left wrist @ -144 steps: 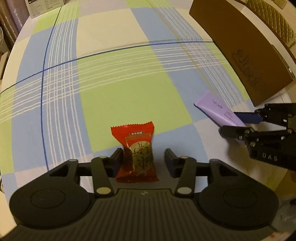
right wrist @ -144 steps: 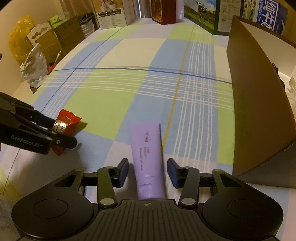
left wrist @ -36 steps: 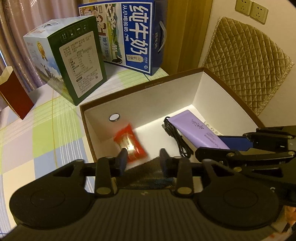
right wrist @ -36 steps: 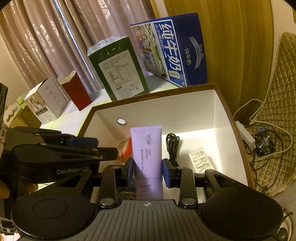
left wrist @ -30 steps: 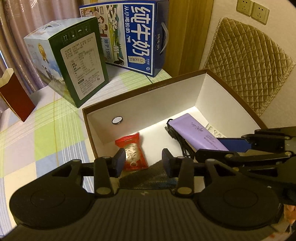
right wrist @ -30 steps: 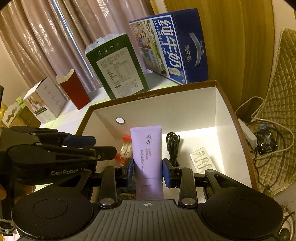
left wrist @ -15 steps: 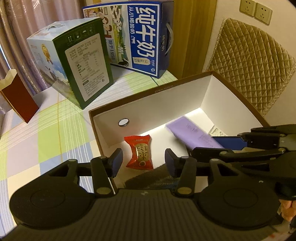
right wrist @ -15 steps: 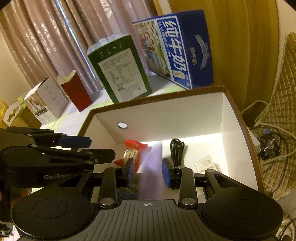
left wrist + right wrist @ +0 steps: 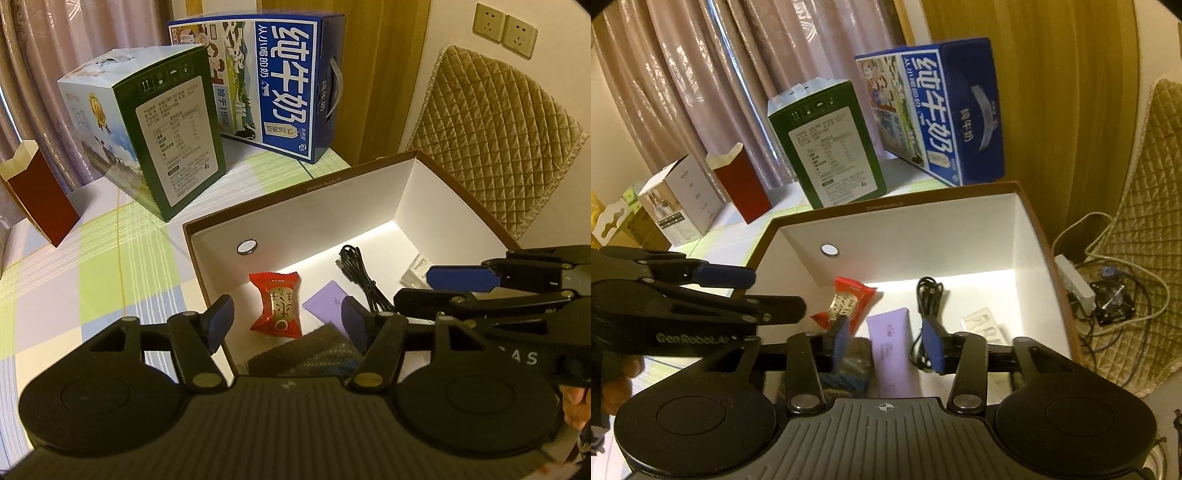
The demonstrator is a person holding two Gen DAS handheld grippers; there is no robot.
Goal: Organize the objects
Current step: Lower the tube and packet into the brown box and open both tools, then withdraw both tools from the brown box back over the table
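Both grippers hung over the open brown box [image 9: 458, 195] with the white inside, each with its fingers spread apart and nothing between them. The left gripper [image 9: 286, 319] sat at the box's near-left corner; the right gripper [image 9: 888, 341] hung just beside it, at about 3 o'clock from it.

On the box floor the red snack packet [image 9: 276, 304] lay flat, roughly at 12 o'clock from the left gripper. Just to its 3 o'clock lay the purple tube [image 9: 892, 350], loose between the right gripper's fingers but touched by neither. Beyond that, again toward 3 o'clock, a coiled black cable [image 9: 927, 295] lay, then a white plastic blister piece [image 9: 984, 326]. A dark grey cloth-like thing [image 9: 306, 356] lay at the near edge; what it was I could not tell.

Behind the box, at 11 to 12 o'clock, stood a green carton [image 9: 177, 136] and a blue milk carton [image 9: 280, 81] on the checked tablecloth [image 9: 110, 266]
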